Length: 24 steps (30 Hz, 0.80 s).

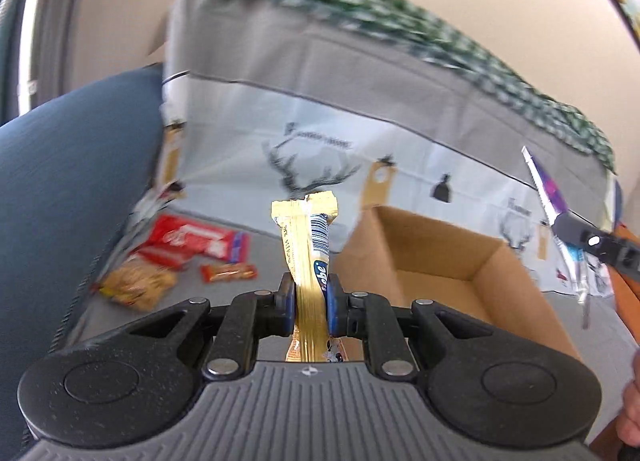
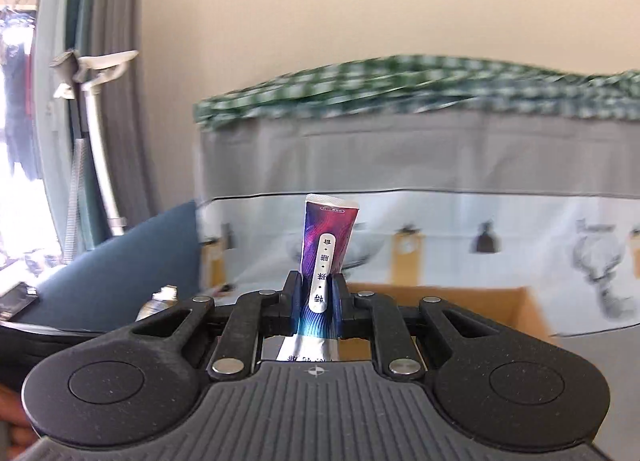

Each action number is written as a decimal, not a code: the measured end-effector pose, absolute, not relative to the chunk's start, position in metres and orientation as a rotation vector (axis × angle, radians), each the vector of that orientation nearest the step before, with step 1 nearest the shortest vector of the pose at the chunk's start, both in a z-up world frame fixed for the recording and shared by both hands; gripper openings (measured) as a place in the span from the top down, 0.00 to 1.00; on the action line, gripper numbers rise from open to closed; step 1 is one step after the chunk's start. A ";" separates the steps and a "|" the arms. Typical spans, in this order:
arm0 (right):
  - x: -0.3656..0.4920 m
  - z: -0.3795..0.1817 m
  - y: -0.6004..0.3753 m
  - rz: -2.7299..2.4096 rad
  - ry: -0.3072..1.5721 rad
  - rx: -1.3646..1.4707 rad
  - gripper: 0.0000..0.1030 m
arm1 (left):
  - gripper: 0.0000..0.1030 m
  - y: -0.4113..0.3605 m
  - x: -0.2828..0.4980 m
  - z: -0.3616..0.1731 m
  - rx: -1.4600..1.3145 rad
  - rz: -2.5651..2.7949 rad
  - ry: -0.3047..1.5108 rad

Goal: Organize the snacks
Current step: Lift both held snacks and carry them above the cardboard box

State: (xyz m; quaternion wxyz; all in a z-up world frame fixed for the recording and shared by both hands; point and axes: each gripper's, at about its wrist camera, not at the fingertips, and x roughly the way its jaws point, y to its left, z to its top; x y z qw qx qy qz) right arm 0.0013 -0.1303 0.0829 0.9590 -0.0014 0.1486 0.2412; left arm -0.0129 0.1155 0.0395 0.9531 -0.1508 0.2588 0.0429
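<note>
since both packets hang over or near the open box [image 1: 460, 261], the step is best done by bringing each claw above the bare cardboard floor before letting go, one at a time, so they don't collide. left claw [image 1: 311, 301] is clamped on a gold bar [image 1: 306, 245], upright, near the box's left edge. right claw [image 2: 316, 301] is clamped on a purple sachet [image 2: 326, 245], upright, box just beyond. red packs [image 1: 196, 241] lie on the bed (grey sheet, i judge) well left of the box.
</note>
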 end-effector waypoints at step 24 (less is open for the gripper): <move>0.025 0.033 -0.230 0.261 0.398 0.048 0.84 | 0.85 0.002 0.025 0.031 -0.181 -0.156 0.455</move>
